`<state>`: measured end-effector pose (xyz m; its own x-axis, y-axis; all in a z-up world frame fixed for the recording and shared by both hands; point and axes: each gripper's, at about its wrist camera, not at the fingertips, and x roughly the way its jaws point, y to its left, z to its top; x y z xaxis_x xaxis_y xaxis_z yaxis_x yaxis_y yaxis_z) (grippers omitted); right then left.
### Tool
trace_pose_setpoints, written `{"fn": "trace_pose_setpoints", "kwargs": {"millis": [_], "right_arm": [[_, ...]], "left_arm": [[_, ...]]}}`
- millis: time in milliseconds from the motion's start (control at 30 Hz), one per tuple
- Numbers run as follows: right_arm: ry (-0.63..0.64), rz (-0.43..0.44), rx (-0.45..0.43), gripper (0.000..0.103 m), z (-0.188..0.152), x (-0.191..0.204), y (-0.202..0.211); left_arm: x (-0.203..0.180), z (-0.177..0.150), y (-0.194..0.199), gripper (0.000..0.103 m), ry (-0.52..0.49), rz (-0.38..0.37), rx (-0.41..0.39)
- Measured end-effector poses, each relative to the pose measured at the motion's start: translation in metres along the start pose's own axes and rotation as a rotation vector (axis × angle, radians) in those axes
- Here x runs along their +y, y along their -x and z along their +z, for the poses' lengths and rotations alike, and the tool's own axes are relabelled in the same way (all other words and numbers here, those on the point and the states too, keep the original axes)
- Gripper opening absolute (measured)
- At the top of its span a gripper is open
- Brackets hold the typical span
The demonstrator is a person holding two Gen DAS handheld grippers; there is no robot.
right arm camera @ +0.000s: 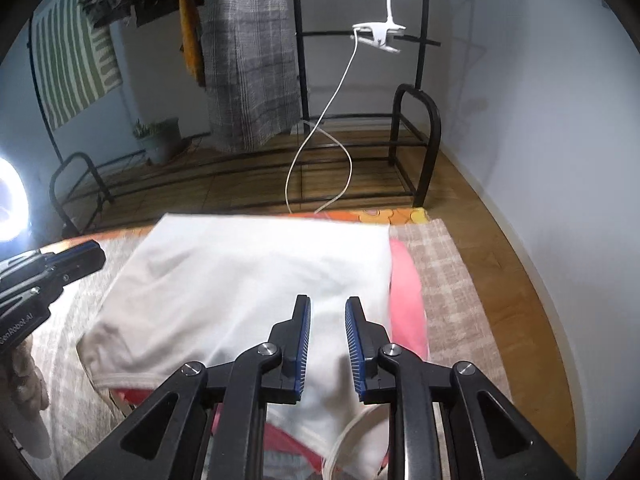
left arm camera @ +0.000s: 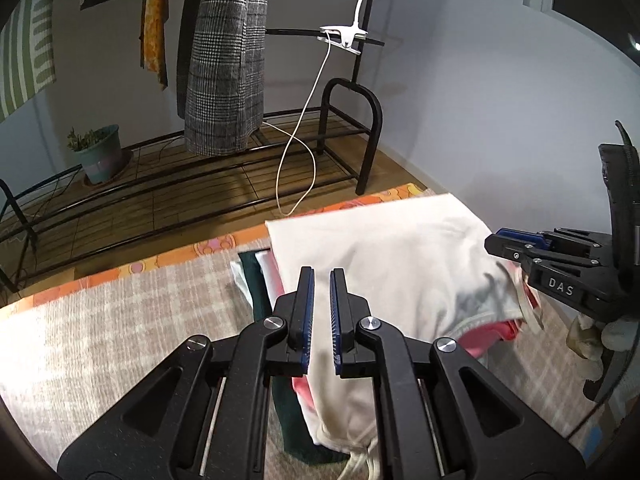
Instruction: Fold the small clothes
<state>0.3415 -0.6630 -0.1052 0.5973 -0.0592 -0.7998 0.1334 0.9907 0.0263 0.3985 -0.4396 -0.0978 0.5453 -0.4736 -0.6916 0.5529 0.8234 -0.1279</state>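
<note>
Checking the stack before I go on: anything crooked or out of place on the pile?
Yes. The white garment sits skewed on the stack: the pink piece sticks out along its right side, a dark green one on its left, and a white drawstring trails off the near edge.

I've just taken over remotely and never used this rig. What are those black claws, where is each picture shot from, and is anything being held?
There is no robot arm: a person holds a two-finger gripper in each hand, and each gripper carries a fisheye camera looking along its fingers. One view shows the left gripper in front, with the right gripper at the picture's right edge; the other is taken from the right gripper, with the left gripper at its left. Under both lies a white garment on a stack with pink and dark green clothes, on a beige checked cover. The left looks nearly shut over the white cloth; whether it pinches is unclear. The right stands open, holding nothing.
</note>
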Motion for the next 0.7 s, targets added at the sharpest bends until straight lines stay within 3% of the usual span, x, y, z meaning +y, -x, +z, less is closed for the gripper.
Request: {"fn": "trace_pose_setpoints", "kwargs": {"millis": [300,700], "right_arm": [[-0.032,0.005,-0.017,0.019,-0.009,0.003,0.031],[-0.018,0.035,-0.119,0.019,-0.018,0.049,0.139]], "left_arm": [[-0.002,-0.013,0.044,0.005,-0.021,-0.001,-0.016],[-0.011,-0.029,0.163,0.005,-0.051,-0.025,-0.127]]}}
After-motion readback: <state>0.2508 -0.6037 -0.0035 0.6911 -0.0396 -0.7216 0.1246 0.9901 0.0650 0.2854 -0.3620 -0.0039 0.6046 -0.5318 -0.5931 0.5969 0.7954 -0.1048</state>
